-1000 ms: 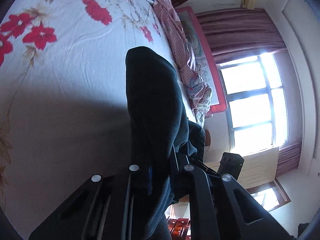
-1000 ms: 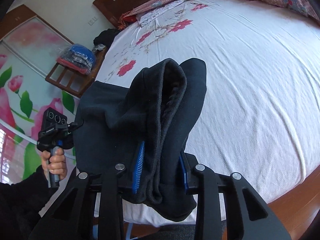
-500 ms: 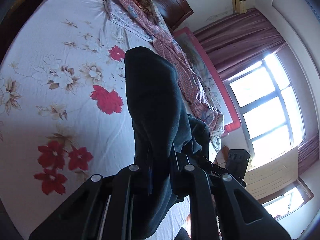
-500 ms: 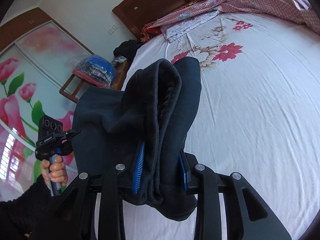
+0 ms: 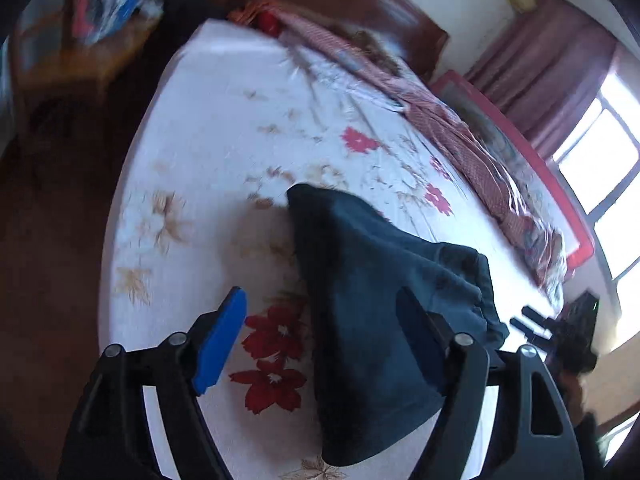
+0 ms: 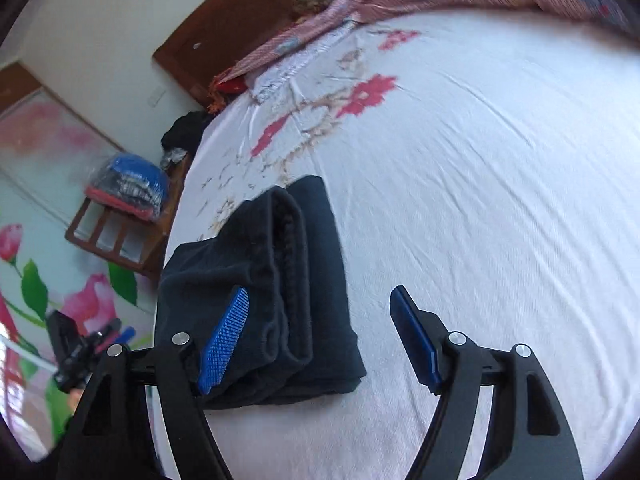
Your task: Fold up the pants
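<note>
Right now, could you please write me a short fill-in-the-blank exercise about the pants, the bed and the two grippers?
1. The folded dark pants lie on the ____ bedsheet.
2. The right gripper has just been opening, and its pads now stand ____ the pants.
3. The left gripper has also just been opening; its jaws are now ____.
4. The pads of both grippers are coloured ____.

Missing words: floral; off; open; blue
</note>
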The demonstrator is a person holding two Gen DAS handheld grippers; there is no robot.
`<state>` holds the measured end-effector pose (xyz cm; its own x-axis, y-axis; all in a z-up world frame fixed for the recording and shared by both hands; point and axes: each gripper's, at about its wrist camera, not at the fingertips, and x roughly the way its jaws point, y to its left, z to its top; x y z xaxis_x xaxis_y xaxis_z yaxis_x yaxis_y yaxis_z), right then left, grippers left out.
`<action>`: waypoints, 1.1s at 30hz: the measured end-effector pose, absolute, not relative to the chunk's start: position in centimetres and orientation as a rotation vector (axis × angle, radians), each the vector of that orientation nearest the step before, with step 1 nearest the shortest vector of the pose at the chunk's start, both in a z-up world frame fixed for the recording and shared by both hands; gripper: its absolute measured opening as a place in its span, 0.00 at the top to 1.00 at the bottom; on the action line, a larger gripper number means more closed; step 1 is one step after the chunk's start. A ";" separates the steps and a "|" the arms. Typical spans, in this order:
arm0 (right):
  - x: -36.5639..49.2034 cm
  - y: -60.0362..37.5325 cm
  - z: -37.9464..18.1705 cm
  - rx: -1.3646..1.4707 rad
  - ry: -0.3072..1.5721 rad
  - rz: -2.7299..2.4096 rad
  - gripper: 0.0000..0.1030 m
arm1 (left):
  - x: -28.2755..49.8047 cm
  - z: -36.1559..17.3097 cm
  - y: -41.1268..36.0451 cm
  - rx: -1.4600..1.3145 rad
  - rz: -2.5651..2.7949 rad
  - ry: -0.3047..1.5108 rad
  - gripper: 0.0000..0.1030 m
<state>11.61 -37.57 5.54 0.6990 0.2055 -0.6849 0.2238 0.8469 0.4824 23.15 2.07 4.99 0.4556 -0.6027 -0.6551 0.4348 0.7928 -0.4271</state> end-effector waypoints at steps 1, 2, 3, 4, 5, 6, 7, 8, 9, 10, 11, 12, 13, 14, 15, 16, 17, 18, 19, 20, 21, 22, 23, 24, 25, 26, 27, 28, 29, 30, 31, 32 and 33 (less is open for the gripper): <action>13.1 -36.7 6.3 0.531 0.820 0.028 0.30 | 22.2 6.3 0.2 -0.128 -0.718 0.849 0.22; 15.0 -35.7 6.9 0.496 0.831 0.072 0.30 | 21.0 7.4 -2.2 -0.030 -0.792 0.812 0.20; 17.0 -35.1 7.1 0.495 0.845 0.120 0.32 | 19.4 8.3 -5.3 0.097 -0.877 0.766 0.19; 19.2 -34.4 7.1 0.521 0.867 0.180 0.39 | 18.1 8.5 -7.8 0.197 -0.956 0.725 0.19; 20.4 -33.9 6.9 0.546 0.886 0.212 0.40 | 16.9 8.3 -10.1 0.288 -1.017 0.682 0.19; 22.2 -33.3 6.5 0.571 0.913 0.255 0.40 | 16.1 7.6 -12.5 0.369 -1.057 0.667 0.20; 23.0 -32.5 6.2 0.570 0.934 0.275 0.44 | 16.1 6.6 -14.5 0.414 -1.107 0.744 0.20; 24.3 -31.9 5.9 0.566 0.957 0.290 0.44 | 16.3 5.7 -15.6 0.421 -1.137 0.777 0.23; 25.1 -31.3 5.4 0.573 0.990 0.326 0.46 | 16.4 4.5 -16.5 0.417 -1.163 0.814 0.25; 25.7 -30.8 4.9 0.573 1.018 0.334 0.49 | 16.6 3.3 -17.2 0.420 -1.192 0.863 0.26; 26.4 -30.5 4.2 0.558 1.058 0.321 0.50 | 16.3 2.2 -17.4 0.409 -1.208 0.917 0.29; 26.9 -30.4 3.2 0.537 1.108 0.300 0.50 | 16.3 1.4 -17.3 0.384 -1.209 0.955 0.30; 27.2 -30.5 2.2 0.519 1.144 0.267 0.52 | 16.1 0.6 -17.2 0.379 -1.214 0.969 0.30; 27.5 -30.8 1.2 0.495 1.176 0.230 0.60 | 15.7 0.0 -17.0 0.396 -1.211 0.956 0.30; 27.9 -31.4 0.3 0.472 1.198 0.181 0.84 | 15.2 -0.6 -17.0 0.416 -1.206 0.941 0.30; 28.4 -32.3 -0.5 0.484 1.204 0.131 0.98 | 14.8 -0.8 -17.2 0.433 -1.199 0.931 0.27; 28.5 -33.2 -1.0 0.529 1.195 0.129 1.00 | 14.5 -0.9 -17.3 0.434 -1.193 0.927 0.25; 28.5 -33.4 -1.2 0.531 1.196 0.127 1.00 | 14.2 -1.0 -17.3 0.429 -1.190 0.926 0.23; 28.5 -33.2 -1.2 0.512 1.200 0.118 1.00 | 13.7 -1.1 -17.4 0.451 -1.190 0.913 0.22; 28.4 -32.8 -0.7 0.486 1.193 0.112 1.00 | 13.1 -1.2 -17.5 0.497 -1.181 0.886 0.22; 28.1 -32.6 0.1 0.477 1.167 0.113 1.00 | 12.5 -1.4 -17.7 0.551 -1.157 0.853 0.22; 27.4 -32.7 1.2 0.490 1.135 0.114 1.00 | 12.0 -1.2 -17.8 0.582 -1.129 0.825 0.22; 26.4 -32.6 2.5 0.482 1.104 0.114 1.00 | 11.6 -0.9 -17.7 0.598 -1.108 0.798 0.22; 25.3 -32.4 3.8 0.445 1.075 0.114 1.00 | 11.3 0.0 -17.6 0.614 -1.076 0.752 0.22; 24.1 -32.1 4.7 0.422 1.067 0.117 1.00 | 10.9 0.6 -17.1 0.619 -1.059 0.721 0.21; 22.7 -31.9 5.4 0.422 1.065 0.125 1.00 | 10.7 1.4 -16.5 0.613 -1.060 0.702 0.20; 21.4 -31.7 5.9 0.417 1.059 0.134 1.00 | 10.4 2.3 -15.6 0.602 -1.058 0.689 0.20; 20.0 -31.2 6.2 0.394 1.058 0.143 1.00 | 10.0 3.1 -14.8 0.597 -1.054 0.671 0.20; 18.4 -30.7 6.4 0.378 1.051 0.150 1.00 | 9.7 3.8 -13.7 0.595 -1.045 0.632 0.17; 16.9 -30.4 6.3 0.397 1.045 0.171 1.00 | 9.4 4.2 -13.0 0.612 -1.018 0.597 0.11; 15.8 -30.3 5.8 0.414 1.053 0.181 1.00 | 9.5 4.3 -12.0 0.632 -0.976 0.572 0.11; 14.5 -30.2 5.1 0.387 1.062 0.156 1.00 | 10.3 4.1 -11.2 0.640 -0.932 0.579 0.11; 13.6 -30.3 4.1 0.362 1.075 0.131 1.00 | 11.3 3.6 -10.7 0.641 -0.901 0.615 0.11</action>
<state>13.57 -30.32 4.05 0.4749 0.2781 -0.8349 0.0701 0.9338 0.3509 11.30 -10.66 3.57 0.4802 -0.5071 -0.7157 0.8514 0.4659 0.2411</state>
